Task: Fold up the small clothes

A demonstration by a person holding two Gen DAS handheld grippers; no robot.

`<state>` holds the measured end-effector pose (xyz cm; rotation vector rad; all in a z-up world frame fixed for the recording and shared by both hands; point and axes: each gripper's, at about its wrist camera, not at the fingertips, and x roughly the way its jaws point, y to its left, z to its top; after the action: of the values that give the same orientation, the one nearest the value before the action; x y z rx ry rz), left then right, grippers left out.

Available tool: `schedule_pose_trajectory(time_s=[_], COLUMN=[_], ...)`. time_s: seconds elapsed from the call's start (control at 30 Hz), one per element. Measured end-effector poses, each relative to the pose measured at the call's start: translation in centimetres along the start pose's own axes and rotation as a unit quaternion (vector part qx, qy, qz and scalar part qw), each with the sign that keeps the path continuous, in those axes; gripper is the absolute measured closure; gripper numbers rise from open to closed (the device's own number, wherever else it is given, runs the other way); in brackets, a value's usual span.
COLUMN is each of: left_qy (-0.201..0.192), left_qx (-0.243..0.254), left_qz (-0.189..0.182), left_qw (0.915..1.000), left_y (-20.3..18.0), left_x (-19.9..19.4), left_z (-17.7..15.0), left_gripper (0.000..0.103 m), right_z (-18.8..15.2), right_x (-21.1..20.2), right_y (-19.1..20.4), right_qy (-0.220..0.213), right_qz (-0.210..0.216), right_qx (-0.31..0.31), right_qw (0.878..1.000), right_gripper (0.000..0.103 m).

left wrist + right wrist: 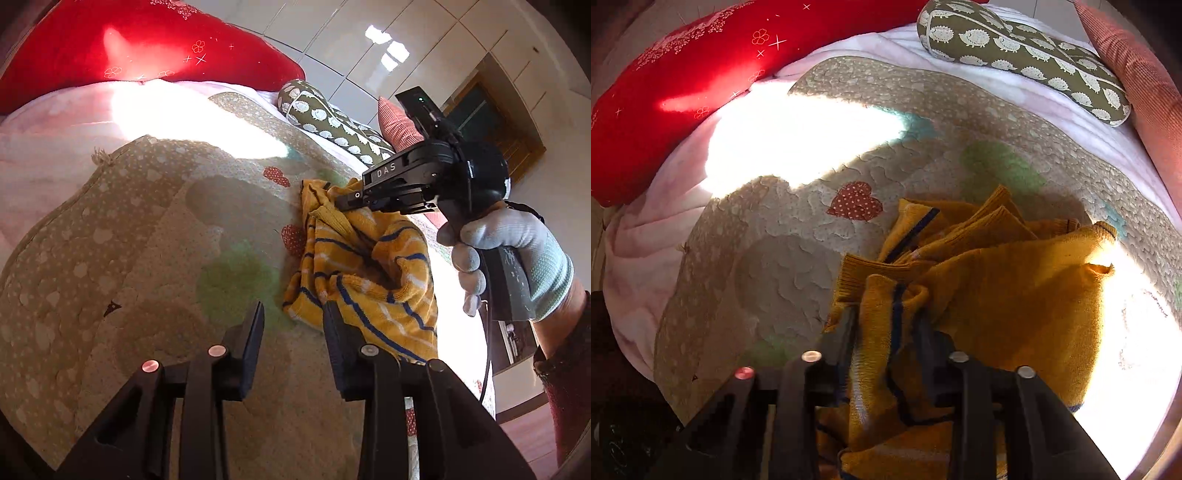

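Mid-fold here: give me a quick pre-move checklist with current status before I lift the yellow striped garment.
1. Right gripper has fabric between its fingers: ok; yellow striped garment is bunched there.
2. Right grip on a single layer: cannot tell; folds hide it.
3. Left gripper open and free: ok; nothing between its fingers, one finger at the garment's near edge.
4. Garment spread flat: not ok; it lies crumpled.
5. Quilted mat beside the garment free for laying out: ok.
6. Hedgehog-print pillow away from the garment: ok.
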<state>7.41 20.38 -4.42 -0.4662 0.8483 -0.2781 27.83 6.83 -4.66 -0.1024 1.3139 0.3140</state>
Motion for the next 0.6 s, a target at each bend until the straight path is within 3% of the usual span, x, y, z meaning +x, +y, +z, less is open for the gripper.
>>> schedule_pose_trajectory(time_s=[0.17,0.33,0.43,0.47,0.53,0.6], left_qy=[-0.01,-0.001,0.004,0.005,0.007,0.007], left_qx=[0.005,-0.01,-0.016,-0.016,-0.016,-0.019], left_qz=[0.0,0.007,0.012,0.013,0.015,0.018], left_qw=[0.9999,0.9999,0.9998,0.9998,0.9997,0.9996], left_y=[-0.3,0.7,1.1,1.2,1.3,1.5], left_x=[-0.6,-0.4,-0.4,-0.5,-0.6,-0.7], left_z=[-0.3,-0.5,-0.7,-0.7,-0.8,-0.8], left_gripper=[0.064,0.064,0.064,0.064,0.064,0.064], right_z=[3.5,5.6,5.4,5.3,5.2,5.2], right_x=[-1.4,1.1,3.3,3.9,3.3,0.4], right_y=[-1.6,-2.5,-3.3,-3.4,-3.3,-3.1], right_qy=[-0.048,-0.066,-0.068,-0.061,-0.072,-0.11], right_qz=[0.002,0.01,0.032,0.048,0.06,0.077], right_qx=[0.057,0.098,0.124,0.126,0.12,0.111], right_qw=[0.997,0.993,0.989,0.989,0.988,0.985], right_gripper=[0.094,0.093,0.081,0.072,0.071,0.071])
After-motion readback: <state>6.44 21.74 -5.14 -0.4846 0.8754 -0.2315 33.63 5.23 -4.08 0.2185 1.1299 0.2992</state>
